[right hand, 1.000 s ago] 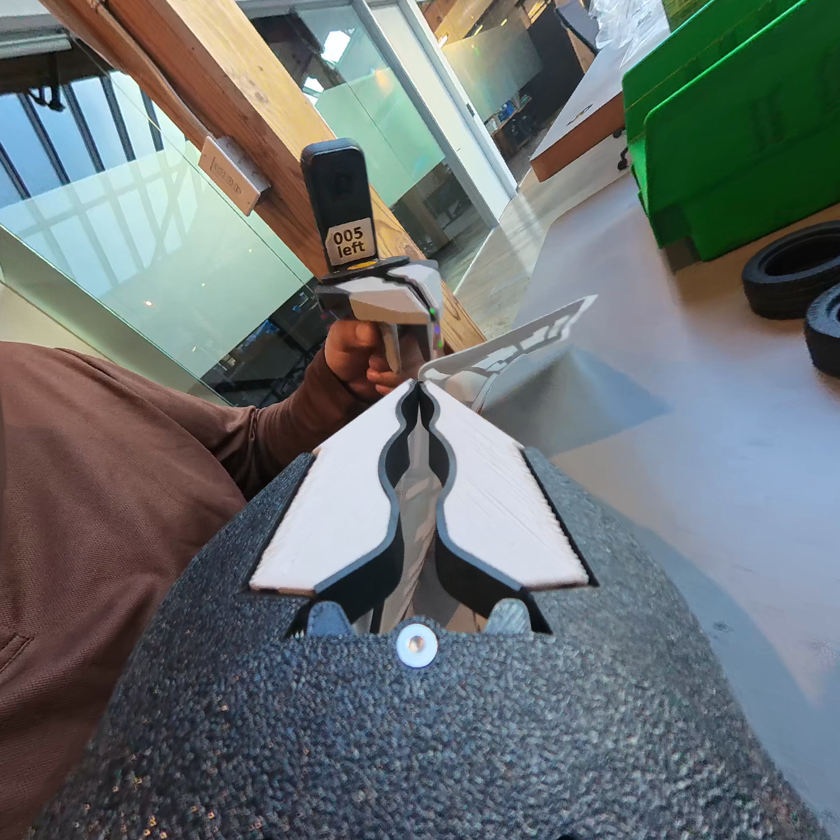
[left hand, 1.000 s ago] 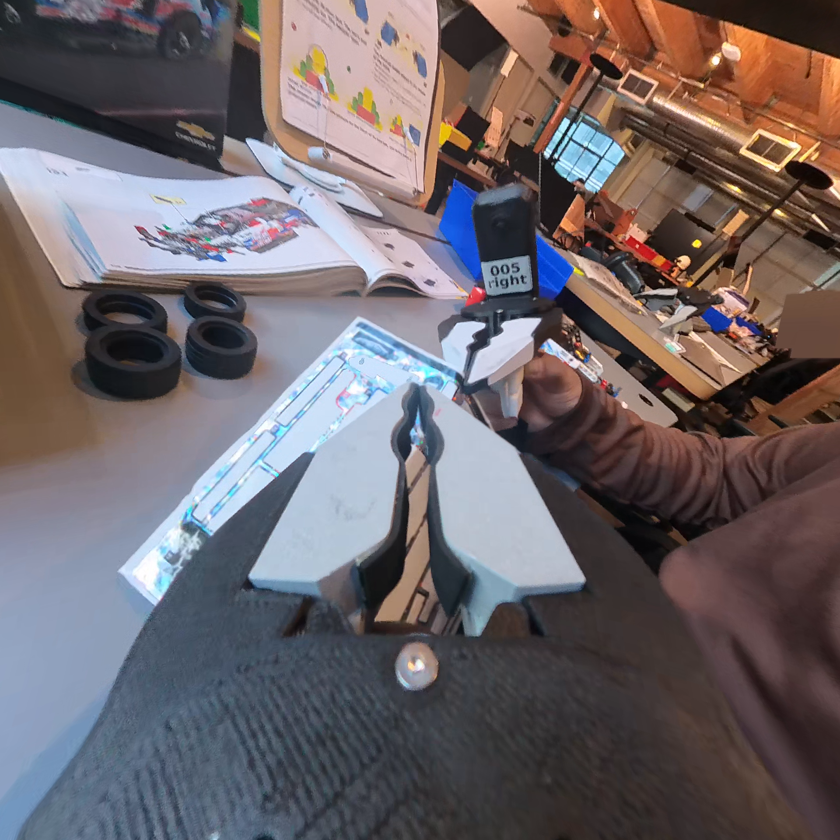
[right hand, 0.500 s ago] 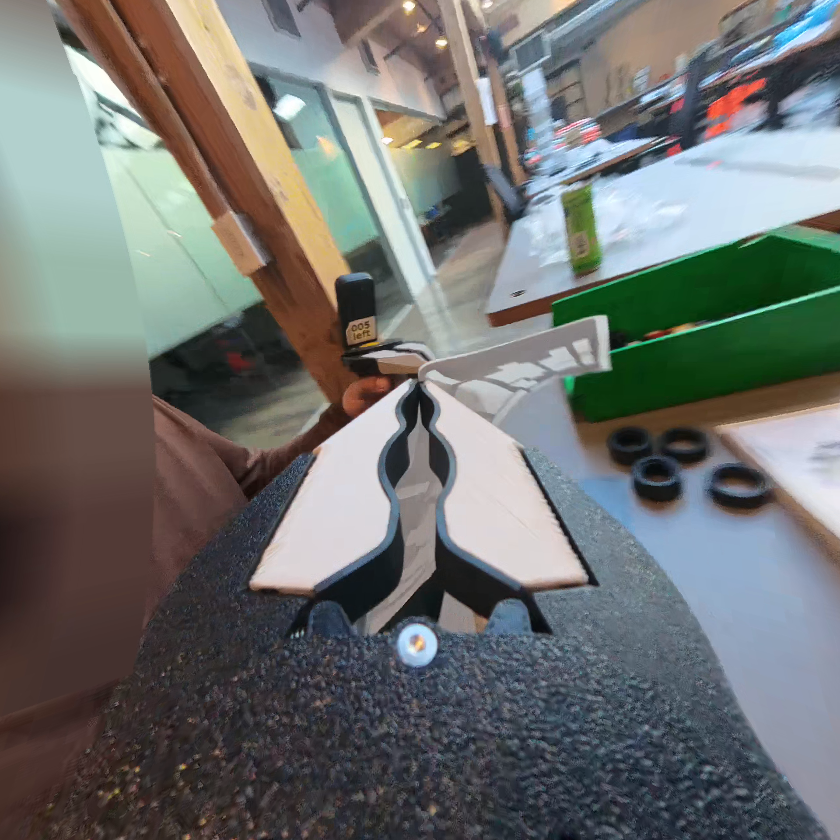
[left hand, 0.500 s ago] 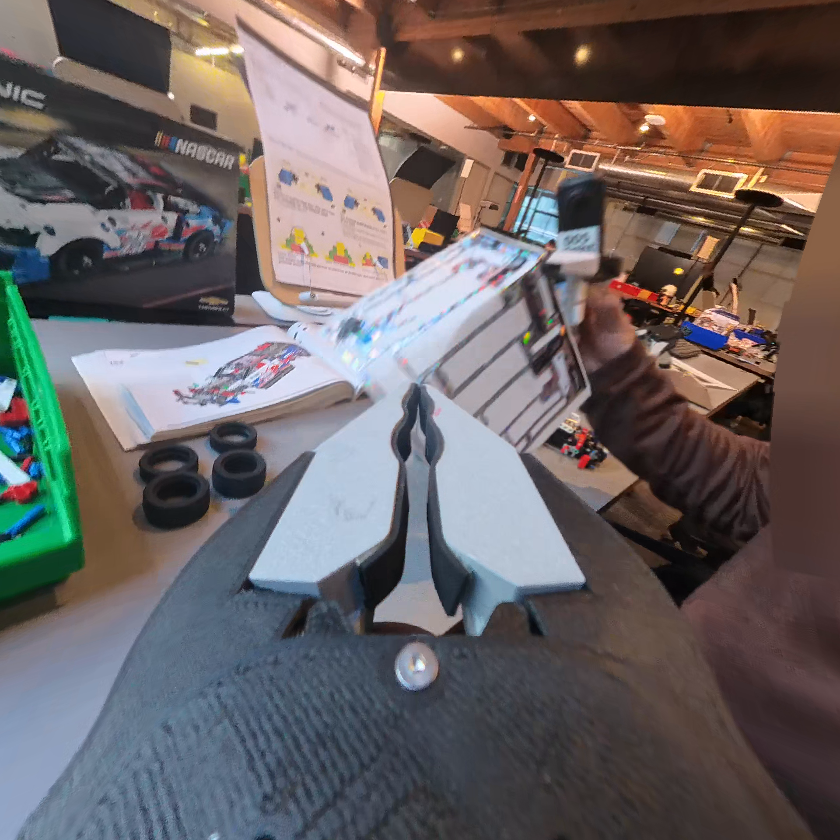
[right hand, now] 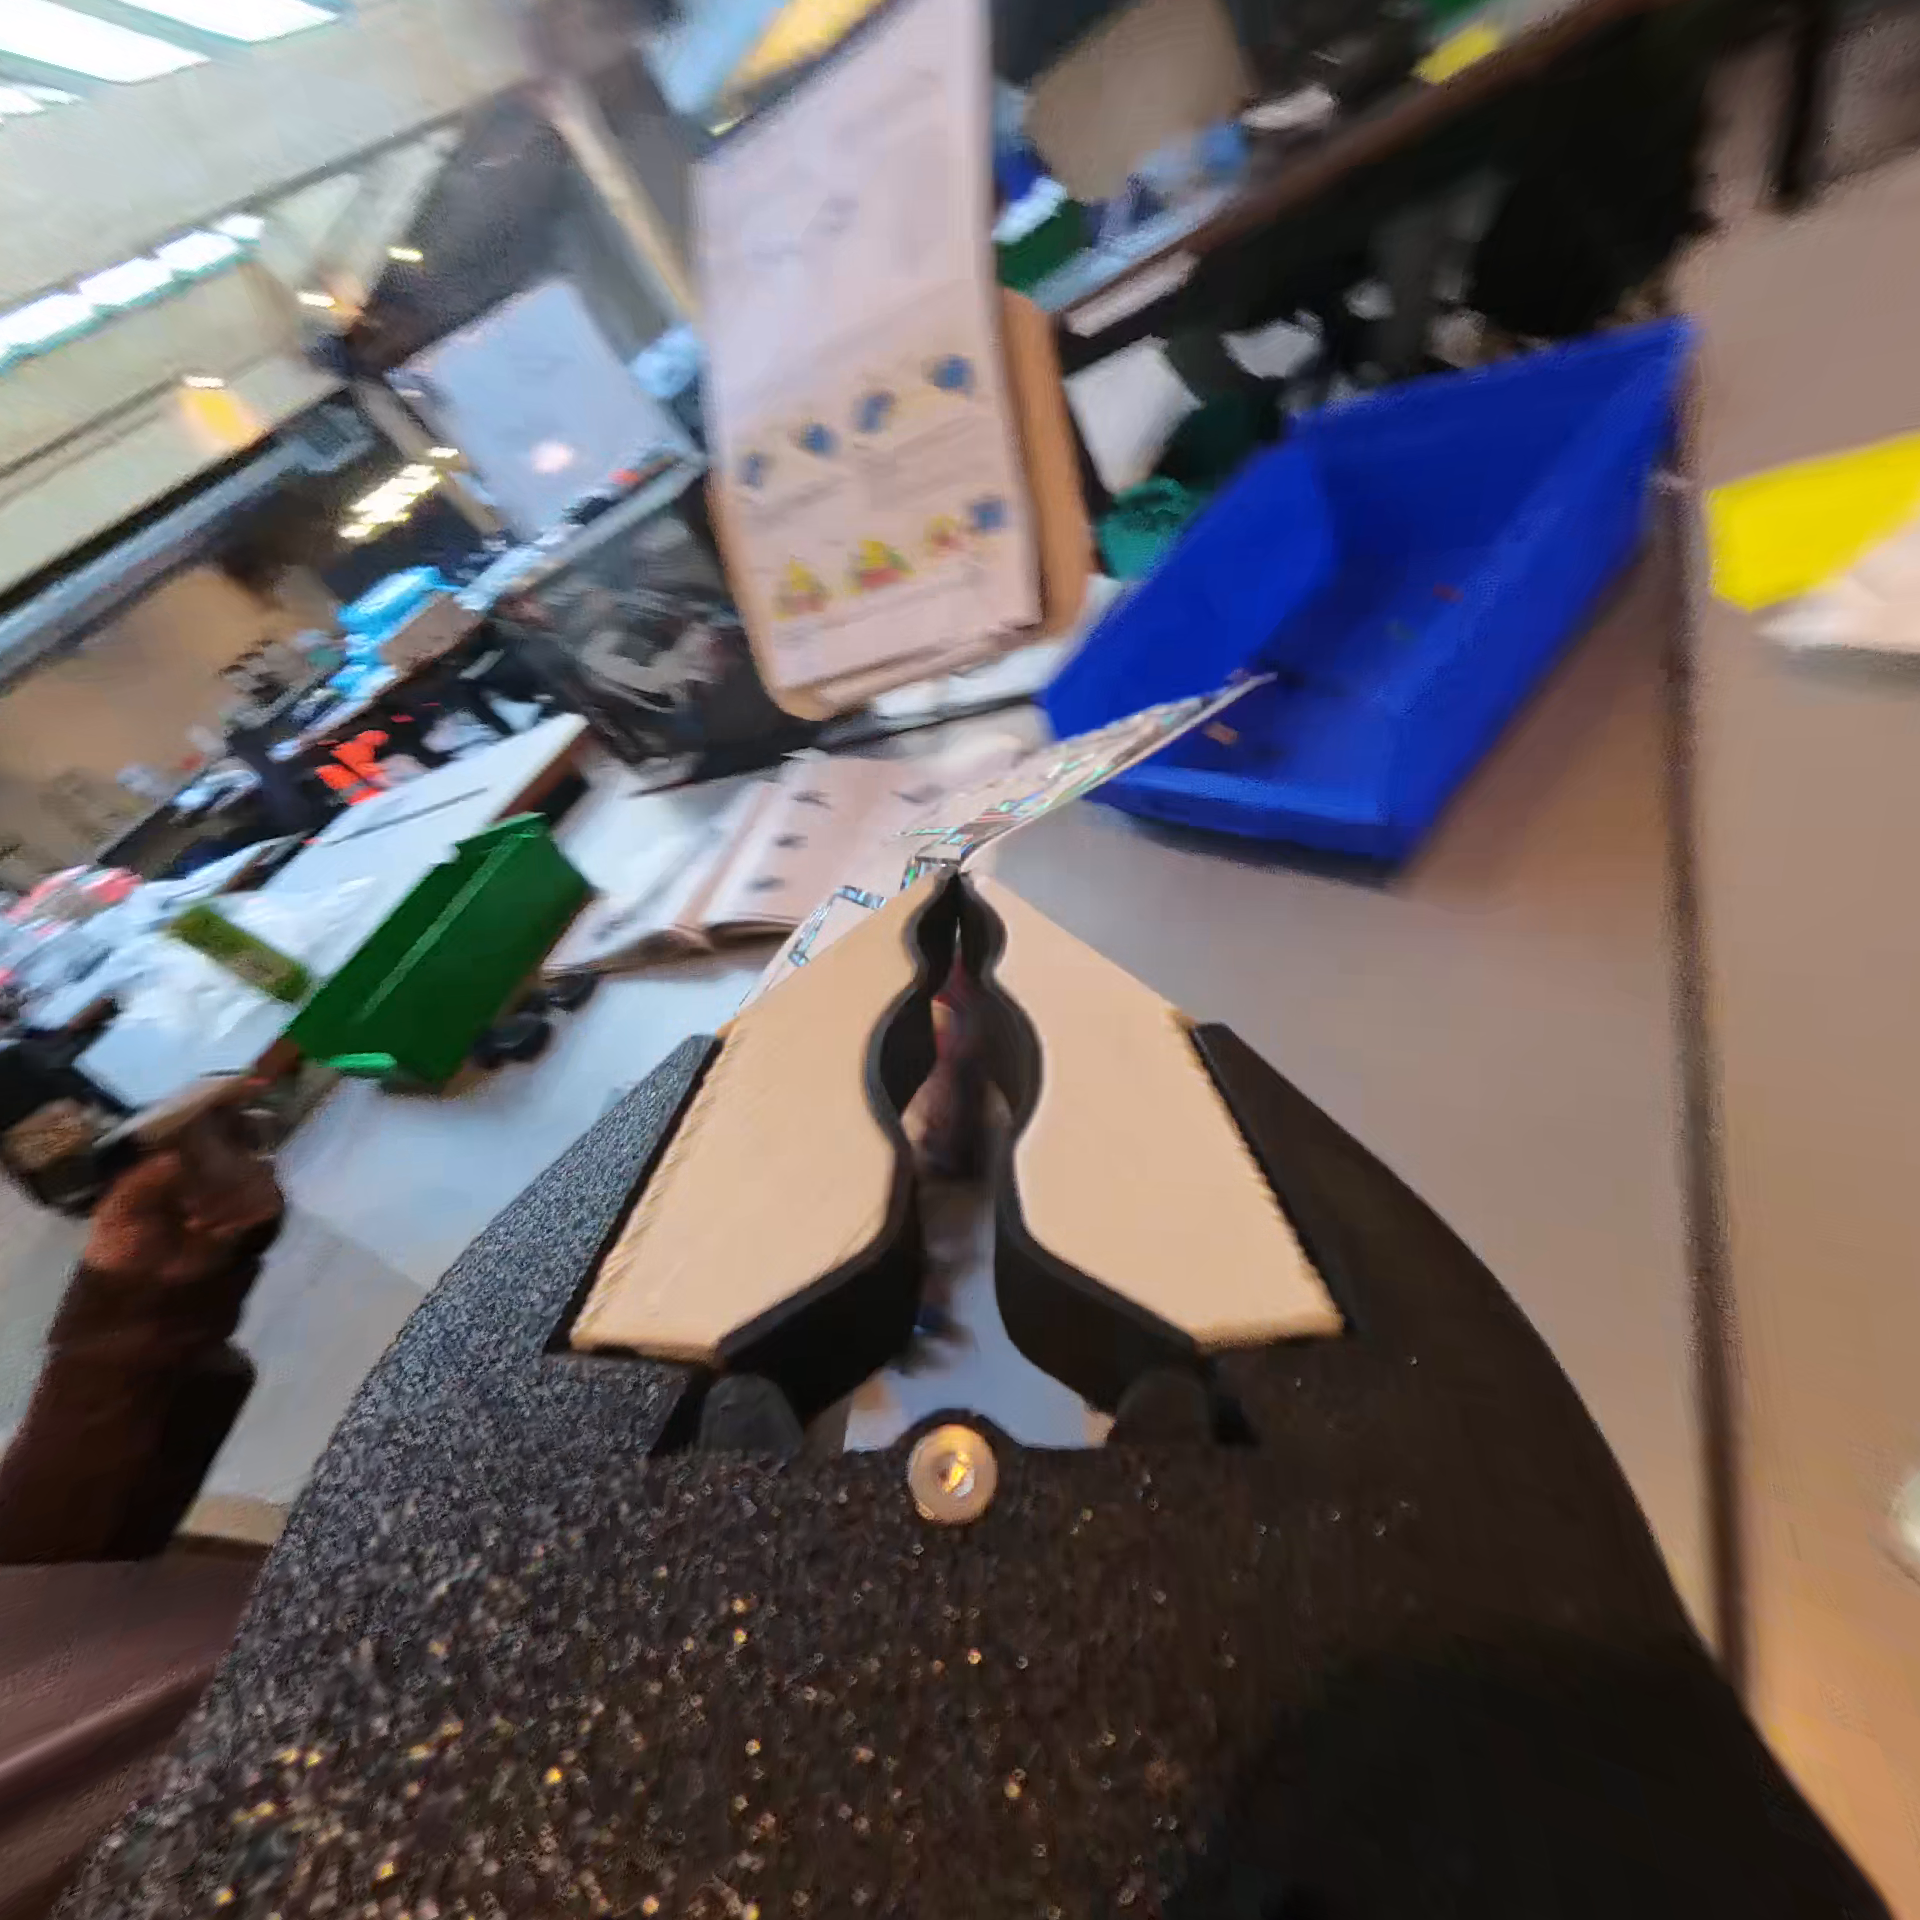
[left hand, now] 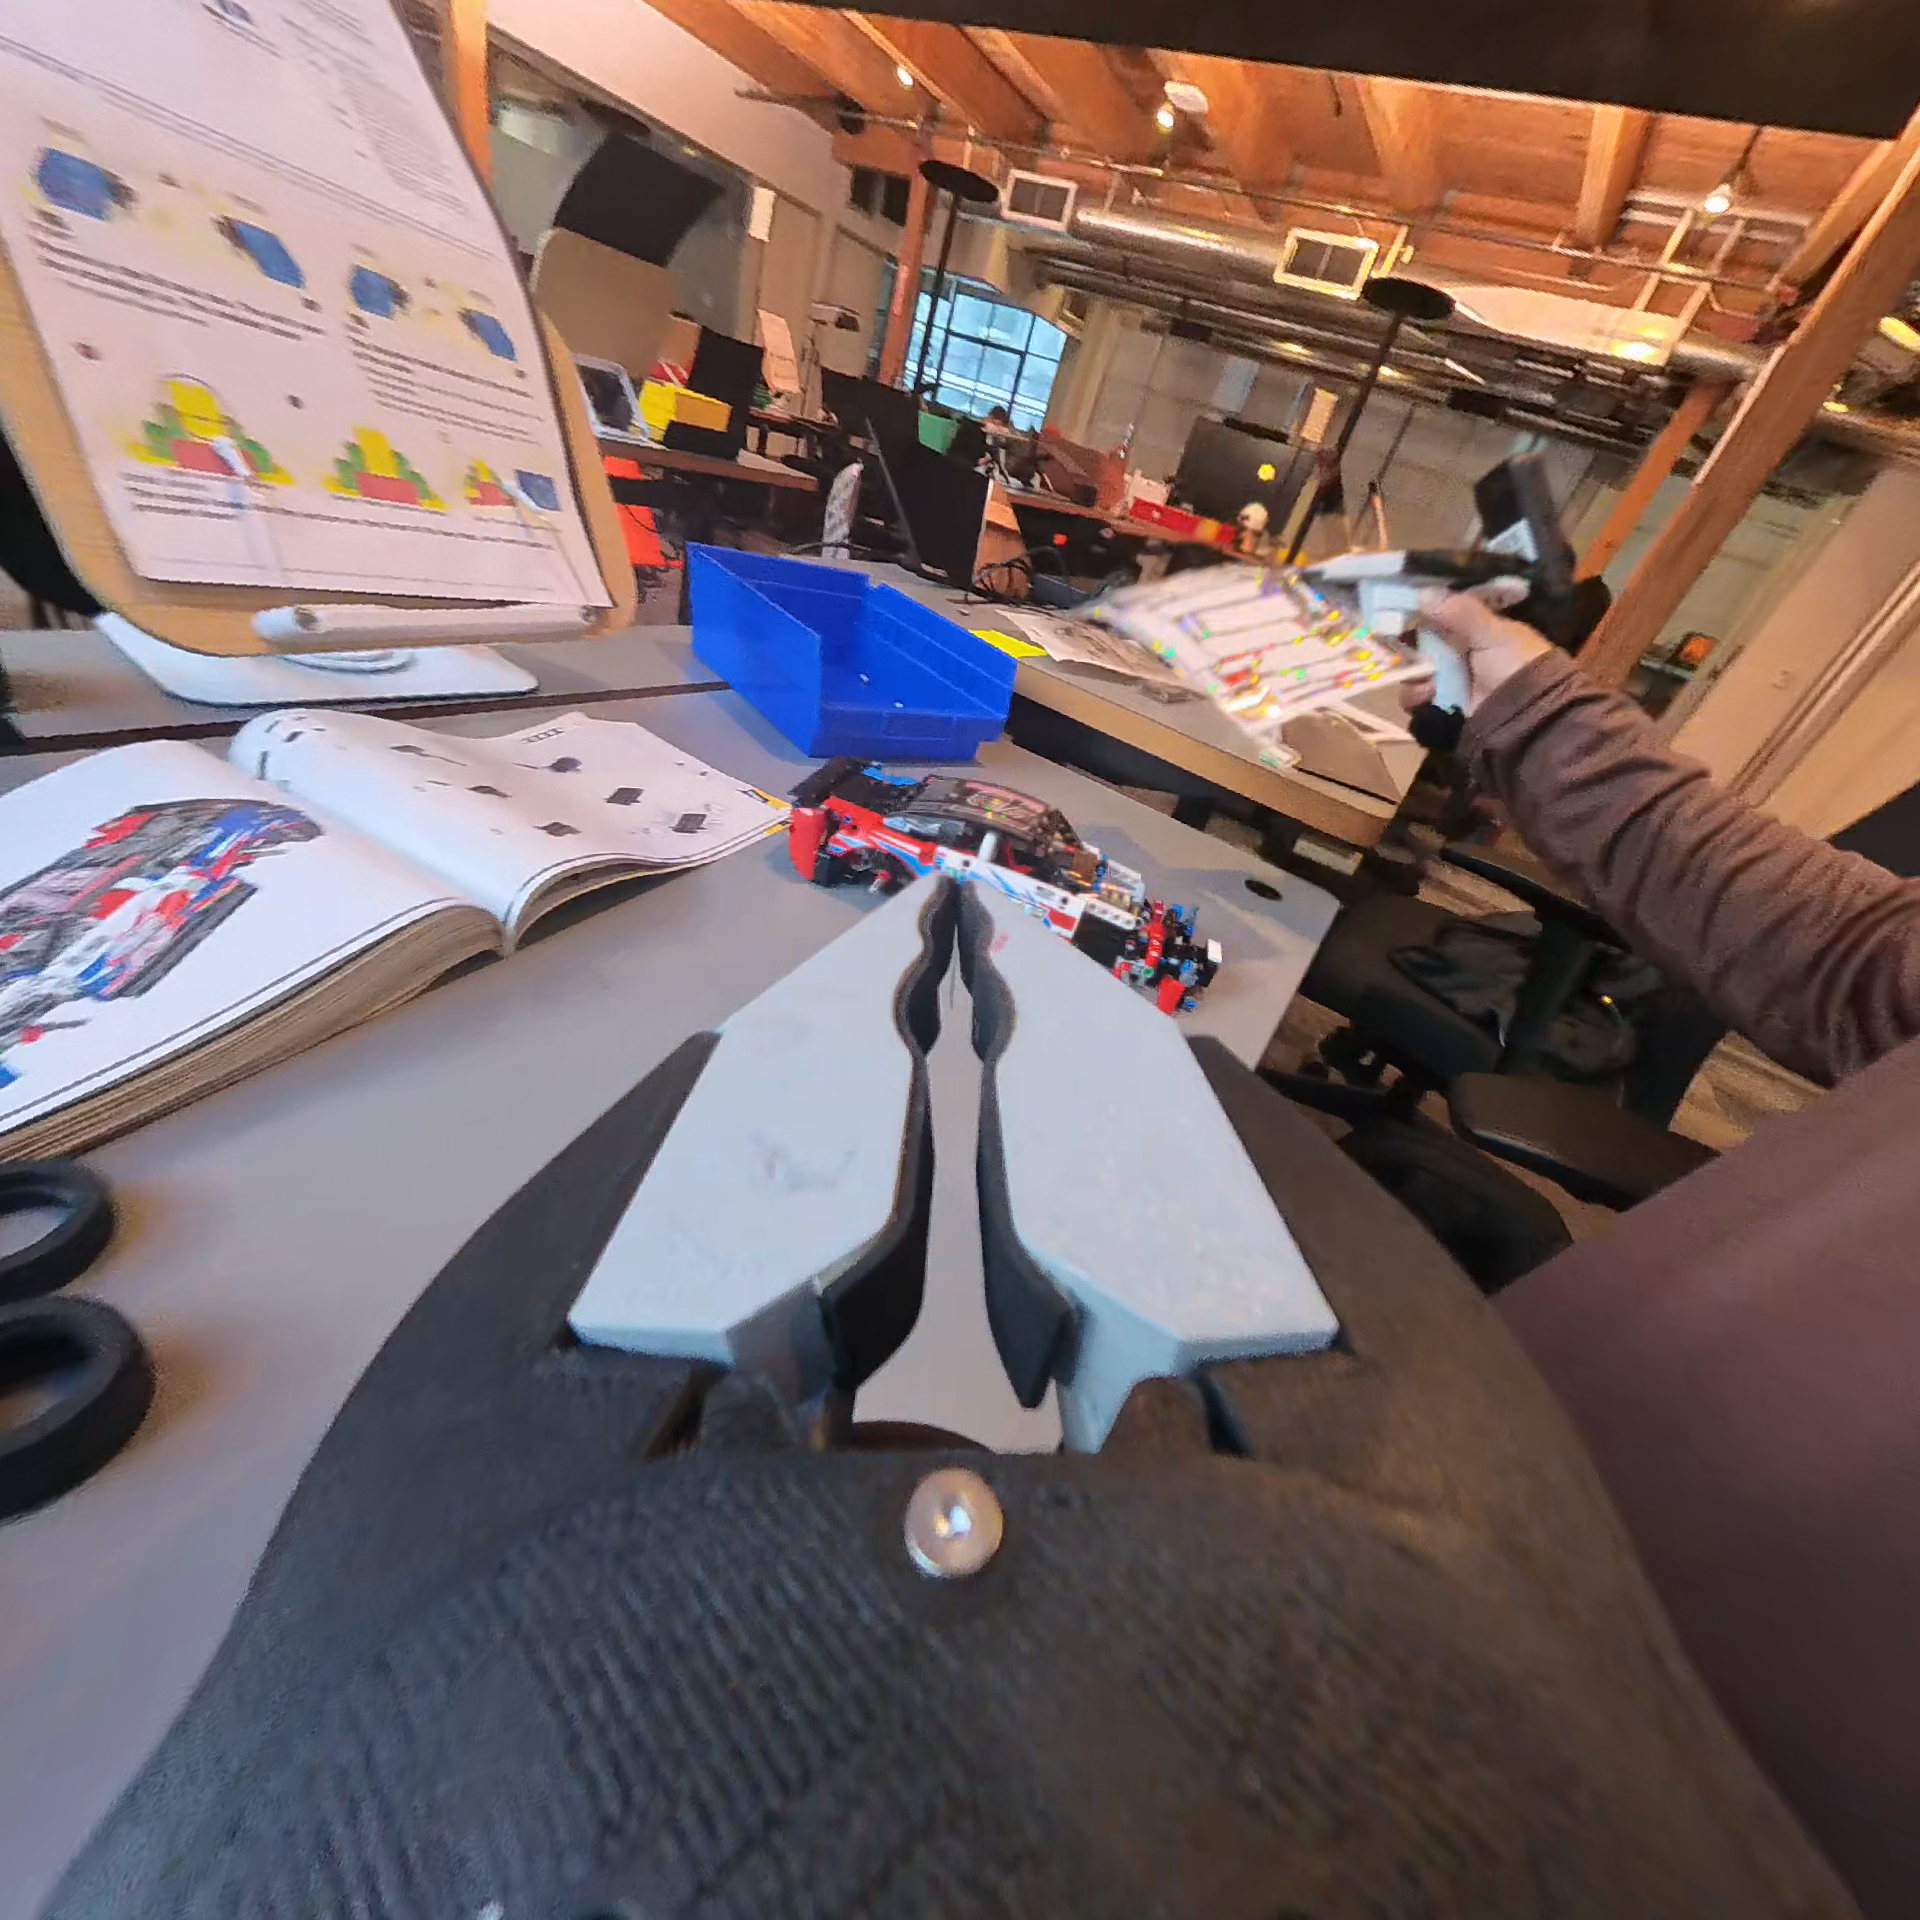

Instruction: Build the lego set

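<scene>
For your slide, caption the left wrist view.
Shut left gripper faces the lego car; right gripper lifts sticker sheet.

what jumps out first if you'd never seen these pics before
Probably the shiny sticker sheet, held up in the air at the far right by the right gripper, which is shut on its corner. Next, the half-built red, white and black lego car on the grey table, just beyond the shut, empty left gripper. The open instruction book lies to the left, the blue bin behind.
</scene>
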`<state>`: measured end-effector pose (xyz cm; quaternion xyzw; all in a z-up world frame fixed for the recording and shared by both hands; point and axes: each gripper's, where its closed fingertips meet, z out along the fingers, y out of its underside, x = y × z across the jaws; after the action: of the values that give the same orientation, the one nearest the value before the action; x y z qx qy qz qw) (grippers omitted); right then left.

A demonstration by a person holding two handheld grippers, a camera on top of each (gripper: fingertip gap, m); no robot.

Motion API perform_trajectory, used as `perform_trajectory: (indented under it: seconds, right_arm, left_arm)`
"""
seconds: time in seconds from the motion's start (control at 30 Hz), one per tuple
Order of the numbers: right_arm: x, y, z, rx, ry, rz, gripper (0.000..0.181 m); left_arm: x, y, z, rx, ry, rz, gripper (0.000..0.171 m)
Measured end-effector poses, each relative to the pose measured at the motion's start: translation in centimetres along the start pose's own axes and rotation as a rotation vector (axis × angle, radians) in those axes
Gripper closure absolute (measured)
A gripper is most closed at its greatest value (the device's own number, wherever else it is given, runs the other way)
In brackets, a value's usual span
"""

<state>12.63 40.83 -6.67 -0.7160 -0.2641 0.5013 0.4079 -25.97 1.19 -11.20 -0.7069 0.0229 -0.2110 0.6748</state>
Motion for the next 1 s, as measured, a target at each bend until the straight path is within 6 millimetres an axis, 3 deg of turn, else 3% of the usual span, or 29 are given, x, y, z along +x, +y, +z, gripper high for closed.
perform_trajectory:
  seconds: [0.07,0.13,0.3,0.37,0.47,0.57,0.6,0.67,0.73,0.8,0.83,0.9,1.0]
  right_arm:
    - [5.0,2.4,-1.0,-0.047,0.087,0.045,0.181]
    - [8.2,4.8,-0.4,-0.100,0.089,0.102,0.181]
    - [12.6,10.8,3.9,-0.322,0.121,0.089,0.181]
    - [13.1,12.5,5.3,-0.438,0.133,0.084,0.181]
    - [15.2,13.9,5.9,-0.592,0.304,-0.074,0.178]
    - [17.0,13.6,5.8,-0.684,0.444,-0.247,0.166]
    - [17.1,13.5,5.9,-0.704,0.465,-0.276,0.154]
    - [16.5,12.9,5.8,-0.701,0.497,-0.321,0.147]
    - [14.6,11.6,5.5,-0.649,0.536,-0.388,0.145]
    - [10.5,10.5,5.8,-0.569,0.506,-0.452,0.146]
    - [7.3,10.5,6.5,-0.524,0.429,-0.458,0.148]
    - [-1.5,12.0,8.7,-0.452,0.130,-0.398,0.154]
    - [-15.1,17.3,10.9,-0.480,-0.384,-0.238,0.156]
  left_arm:
    - [0.7,0.0,1.5,-0.010,0.025,0.018,0.171]
    - [1.7,0.3,3.2,-0.015,0.063,0.036,0.171]
    - [2.8,3.3,7.3,-0.131,0.062,0.098,0.171]
    - [3.3,4.2,8.4,-0.166,0.074,0.107,0.171]
    - [3.6,5.2,9.6,-0.194,0.083,0.118,0.171]
    - [3.5,5.5,10.7,-0.185,0.088,0.158,0.171]
    - [3.5,5.5,11.0,-0.171,0.081,0.214,0.171]
    - [4.4,5.2,11.3,-0.108,0.087,0.422,0.171]
    - [4.5,6.0,11.5,-0.133,0.019,0.705,0.171]
    - [5.1,7.2,11.7,-0.159,-0.020,1.012,0.171]
    - [5.3,7.7,11.7,-0.163,-0.041,1.155,0.171]
    - [5.3,8.4,11.9,-0.161,-0.090,1.375,0.171]
    - [5.9,8.9,11.9,-0.089,-0.100,1.587,0.171]
